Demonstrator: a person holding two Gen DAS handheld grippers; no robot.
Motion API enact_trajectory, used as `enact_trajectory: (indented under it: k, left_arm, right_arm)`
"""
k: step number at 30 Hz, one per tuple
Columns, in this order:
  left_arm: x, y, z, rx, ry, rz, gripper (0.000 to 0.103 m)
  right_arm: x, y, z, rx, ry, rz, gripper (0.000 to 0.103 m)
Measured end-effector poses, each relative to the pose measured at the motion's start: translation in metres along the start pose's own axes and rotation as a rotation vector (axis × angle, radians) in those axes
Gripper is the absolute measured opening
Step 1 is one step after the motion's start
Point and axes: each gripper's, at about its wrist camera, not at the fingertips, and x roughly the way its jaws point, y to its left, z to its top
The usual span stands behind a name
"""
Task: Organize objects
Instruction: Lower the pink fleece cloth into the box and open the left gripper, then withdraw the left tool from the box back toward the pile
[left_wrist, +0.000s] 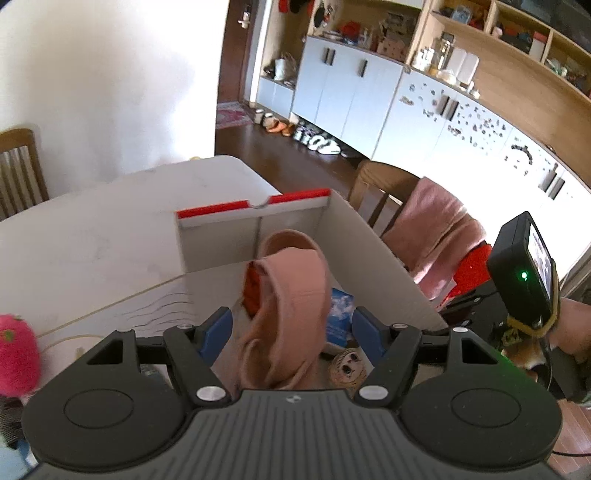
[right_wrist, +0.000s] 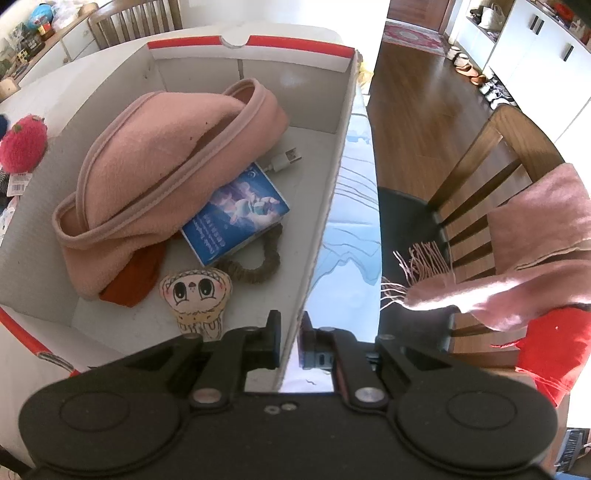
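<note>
An open white cardboard box with a red rim stands on the table. In it lie a pink fleece hat over an orange cloth, a small blue packet, a USB plug, a brown scrunchie and a doll-face plush. My left gripper hovers above the box, open; the hat lies below, between its blue pads, untouched. My right gripper is shut on the box's right wall, near its front corner.
A red strawberry plush lies on the table left of the box. A wooden chair draped with a pink fringed scarf and a red cloth stands right of the table. Cabinets line the far wall.
</note>
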Motion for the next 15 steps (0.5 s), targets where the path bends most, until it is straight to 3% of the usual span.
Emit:
enact_trajectory:
  k: [15]
  left_arm:
    - [-0.05, 0.087, -0.03, -0.097, -0.042, 0.19, 0.075]
  right_arm:
    - [-0.006, 0.002, 0.002, 0.021, -0.004, -0.023, 0.006]
